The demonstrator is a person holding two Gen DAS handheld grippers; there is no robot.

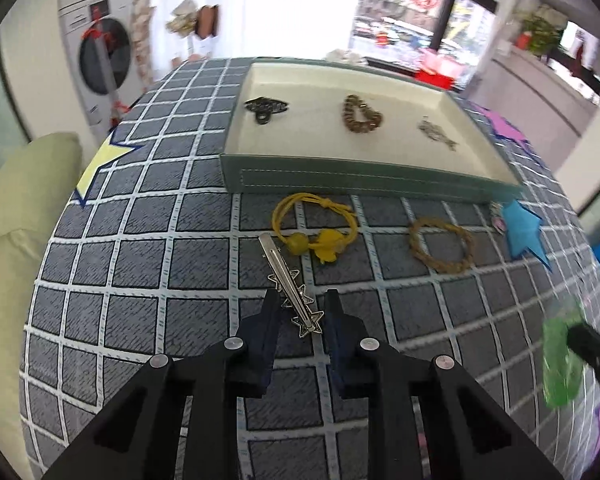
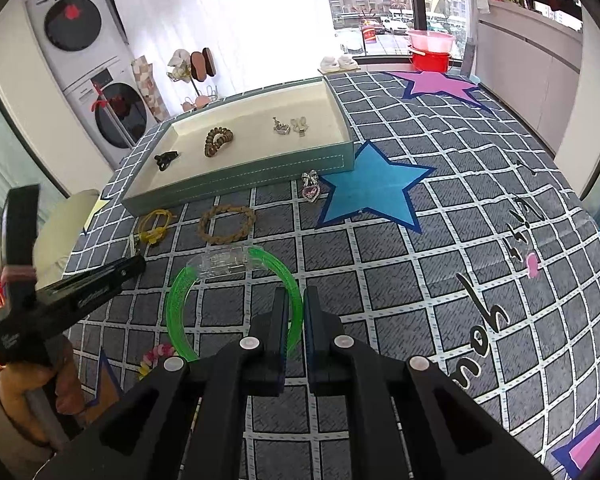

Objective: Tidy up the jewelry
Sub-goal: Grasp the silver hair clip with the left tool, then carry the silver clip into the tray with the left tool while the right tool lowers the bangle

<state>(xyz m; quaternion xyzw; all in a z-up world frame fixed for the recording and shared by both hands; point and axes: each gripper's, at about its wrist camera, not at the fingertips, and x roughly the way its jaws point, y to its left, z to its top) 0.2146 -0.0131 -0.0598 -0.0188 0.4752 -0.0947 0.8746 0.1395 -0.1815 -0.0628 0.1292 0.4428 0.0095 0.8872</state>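
Down on the checked cloth (image 1: pixel 140 280), the left gripper (image 1: pixel 302 300) straddles a silver star hair clip (image 1: pixel 292 284), its jaws narrow, though whether the pads press it I cannot tell. Meanwhile the right gripper (image 2: pixel 296 304) is clamped on a green bangle (image 2: pixel 204 280). Beyond both, the tray (image 1: pixel 340 180) holds a claw clip (image 1: pixel 266 108) and brown bracelet (image 1: pixel 360 114).

checked cloth (image 1: pixel 140 320); on it tray (image 1: pixel 340 184); hair clip (image 1: pixel 288 280); yellow hair tie (image 1: pixel 316 224); braided bracelet (image 1: pixel 440 244)
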